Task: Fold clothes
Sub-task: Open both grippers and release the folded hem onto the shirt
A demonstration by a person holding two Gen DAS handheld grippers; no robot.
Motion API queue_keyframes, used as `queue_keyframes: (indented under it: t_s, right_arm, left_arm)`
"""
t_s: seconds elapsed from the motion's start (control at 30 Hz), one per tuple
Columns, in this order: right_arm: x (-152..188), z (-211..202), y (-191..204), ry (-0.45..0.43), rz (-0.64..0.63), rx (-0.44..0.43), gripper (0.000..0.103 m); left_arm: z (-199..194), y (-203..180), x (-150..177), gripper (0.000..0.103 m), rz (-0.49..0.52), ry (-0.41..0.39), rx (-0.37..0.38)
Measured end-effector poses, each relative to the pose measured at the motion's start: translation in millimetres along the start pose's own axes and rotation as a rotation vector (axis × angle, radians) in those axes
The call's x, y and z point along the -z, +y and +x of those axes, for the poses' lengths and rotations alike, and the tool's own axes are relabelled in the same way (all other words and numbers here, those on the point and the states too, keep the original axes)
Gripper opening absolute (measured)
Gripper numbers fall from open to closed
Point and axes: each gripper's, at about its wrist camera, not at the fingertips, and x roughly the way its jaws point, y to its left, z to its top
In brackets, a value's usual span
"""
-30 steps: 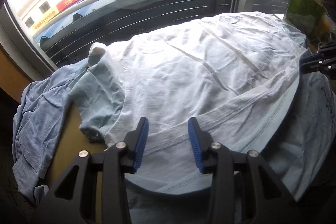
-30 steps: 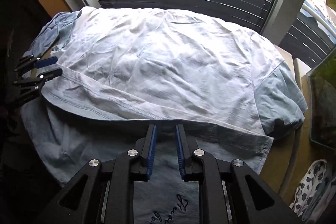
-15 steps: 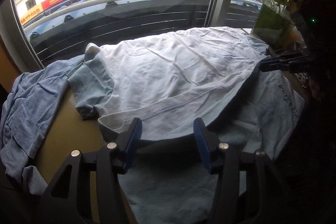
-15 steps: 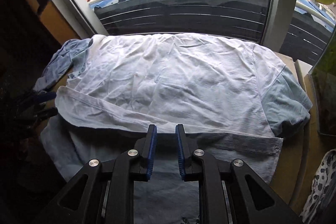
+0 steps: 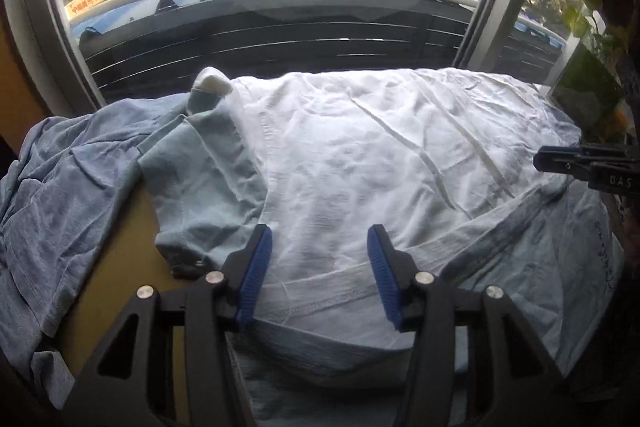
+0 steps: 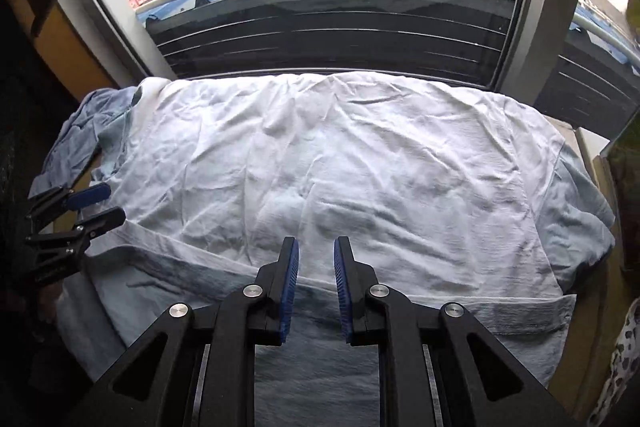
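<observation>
A pale blue and white T-shirt (image 5: 360,163) lies spread on the wooden table by the window, its lower part folded up over its body; it also shows in the right wrist view (image 6: 340,163). My left gripper (image 5: 320,267) is open and empty above the fold's left end, near the left sleeve (image 5: 200,195). My right gripper (image 6: 316,279) is open a little and empty above the folded hem. Each gripper shows in the other's view: the right one (image 5: 576,163), the left one (image 6: 92,203).
A second blue garment (image 5: 60,195) lies crumpled at the table's left end. A glass tank with a plant (image 5: 588,83) stands at the right end. The window and railing (image 6: 340,27) run right behind the table. A spotted cloth (image 6: 624,359) hangs at the right.
Both grippers have pulled back and up from the shirt. The right gripper's jaws have opened from nearly closed. The shirt's folded hem now lies on the table, released.
</observation>
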Motion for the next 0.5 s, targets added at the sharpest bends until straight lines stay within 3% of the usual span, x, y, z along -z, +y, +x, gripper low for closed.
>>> queue_keyframes:
  t_s: [0.1, 0.13, 0.2, 0.3, 0.4, 0.5]
  right_arm:
    - [2, -16, 1, -0.026, 0.027, -0.061, 0.018]
    - [5, -21, 4, -0.027, 0.019, -0.074, 0.018]
    - [17, -27, 14, -0.001, -0.036, -0.06, 0.018]
    - [38, -27, 13, 0.044, -0.058, 0.015, 0.018]
    - [49, -20, -8, 0.07, -0.012, 0.102, 0.018]
    - [51, -18, -35, 0.041, 0.051, 0.063, 0.018]
  left_arm:
    - [-32, 7, -9, 0.049, 0.009, -0.089, 0.048]
    - [-42, 4, -9, 0.055, 0.042, -0.095, 0.064]
    - [-51, -8, -3, 0.056, 0.136, -0.063, 0.115]
    - [-43, -29, 22, 0.059, 0.284, -0.019, 0.08]
    - [-19, -37, 44, 0.057, 0.357, 0.047, 0.025]
    - [-11, -43, 56, 0.055, 0.394, 0.023, -0.054]
